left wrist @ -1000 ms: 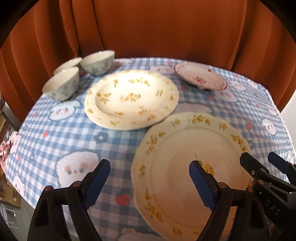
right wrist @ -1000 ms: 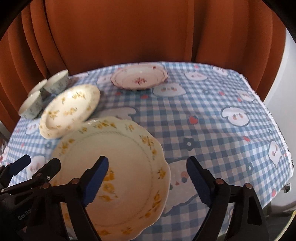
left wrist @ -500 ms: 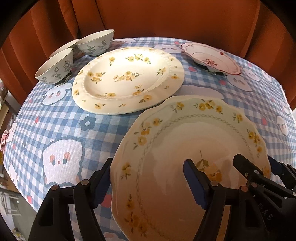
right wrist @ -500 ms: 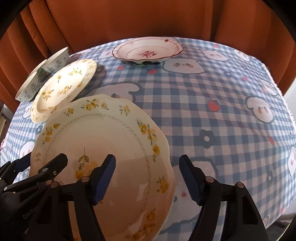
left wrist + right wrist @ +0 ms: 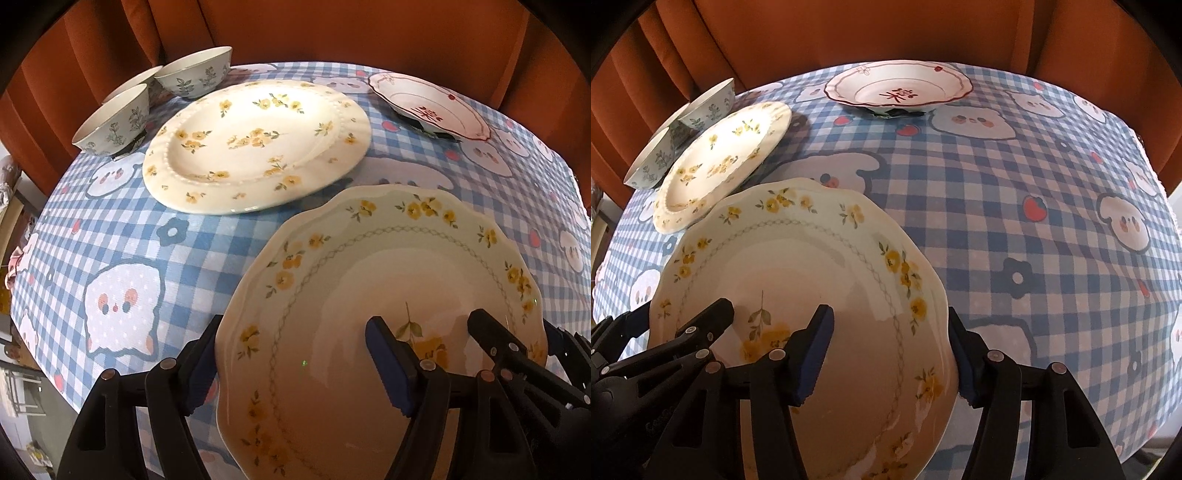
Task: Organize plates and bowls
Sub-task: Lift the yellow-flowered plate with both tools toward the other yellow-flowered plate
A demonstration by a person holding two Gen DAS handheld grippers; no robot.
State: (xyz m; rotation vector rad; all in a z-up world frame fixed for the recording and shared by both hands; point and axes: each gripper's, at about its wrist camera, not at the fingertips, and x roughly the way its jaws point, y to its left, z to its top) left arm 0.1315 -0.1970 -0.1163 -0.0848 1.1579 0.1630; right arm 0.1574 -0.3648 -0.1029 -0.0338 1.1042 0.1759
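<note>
Both grippers, left gripper [image 5: 291,363] and right gripper [image 5: 892,354], straddle opposite rims of the scalloped plate [image 5: 388,295] on the worktop [image 5: 1015,221], right jaws closing, neither visibly clamped; an uneven pinch could tip it.

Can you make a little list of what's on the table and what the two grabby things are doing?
surface: blue checked tablecloth
nearest dish: scalloped plate with yellow flowers
left gripper: jaws straddle that plate's left rim
right gripper: jaws closing, straddling its right rim
beyond it: round yellow-flower plate
far side: red-trimmed dish
far left: three leaf-patterned bowls
backdrop: orange curtain
</note>
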